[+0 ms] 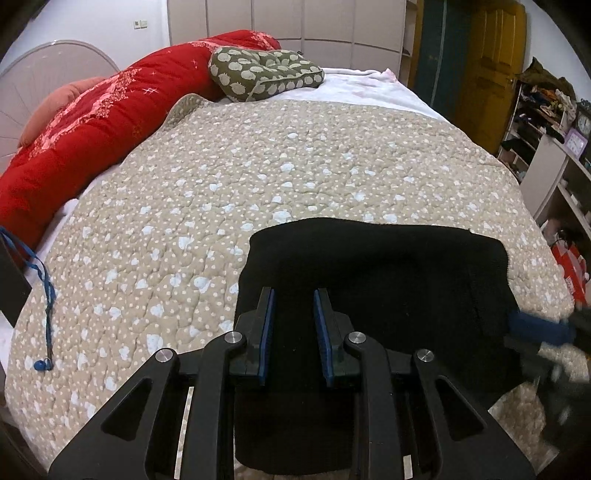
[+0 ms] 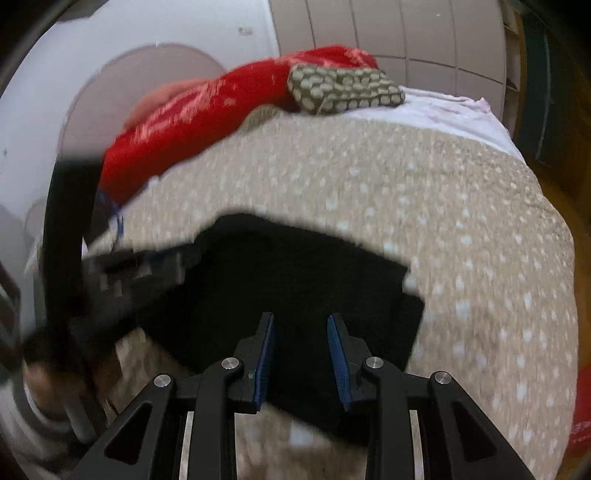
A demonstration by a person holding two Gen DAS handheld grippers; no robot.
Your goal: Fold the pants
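While motion blur smears the right view, the folded black pants (image 1: 373, 295) lie on the dotted quilt (image 1: 258, 166); left gripper (image 1: 293, 299) and right gripper (image 2: 301, 323) hover parted, empty, the pants' near edge hidden

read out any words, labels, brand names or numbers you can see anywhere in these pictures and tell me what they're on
None can be read.
Clock on the shelf: a dial shows, its numerals too small.
Red bag on the floor by the bed: pale marks, blurred.
Wall switch: no legible marking.
Black pants, tongs of both grippers: no print visible.
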